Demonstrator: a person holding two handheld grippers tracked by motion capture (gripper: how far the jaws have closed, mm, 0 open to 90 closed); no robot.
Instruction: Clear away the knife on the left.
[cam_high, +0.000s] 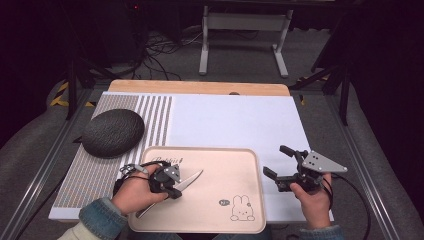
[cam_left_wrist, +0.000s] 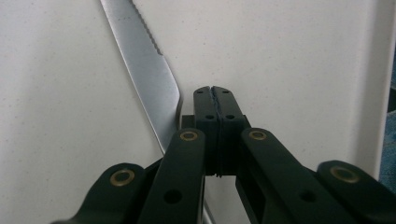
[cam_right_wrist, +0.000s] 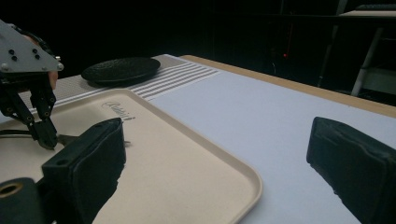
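Table (cam_high: 200, 87): a light wooden top, seen from above, almost wholly covered by a mat.
Mat (cam_high: 235, 125): white, with grey stripes and a grey dotted band along its left side.
Tray (cam_high: 220, 165): pale beige with rounded corners, lying on the near middle of the mat; it has script lettering at its far left corner and a small rabbit drawing at its near right corner.
Dark pad (cam_high: 113, 132): a round, textured, dark grey disc on the striped part of the mat, just beyond the tray's far left corner.
Left gripper (cam_high: 172, 191): held in the person's left hand (cam_high: 135, 192) over the left part of the tray. Its own view shows the two black jaws pressed together, tips touching the tray floor right beside the knife.
Right gripper (cam_high: 277, 162): held in the person's right hand (cam_high: 312, 200) above the mat, just right of the tray; its jaws stand wide apart with nothing between them.
Knife (cam_high: 192, 179): a silver table knife with a serrated edge, lying diagonally on the left half of the tray, blade pointing toward the far right. Whether the closed jaws pinch it I cannot tell.
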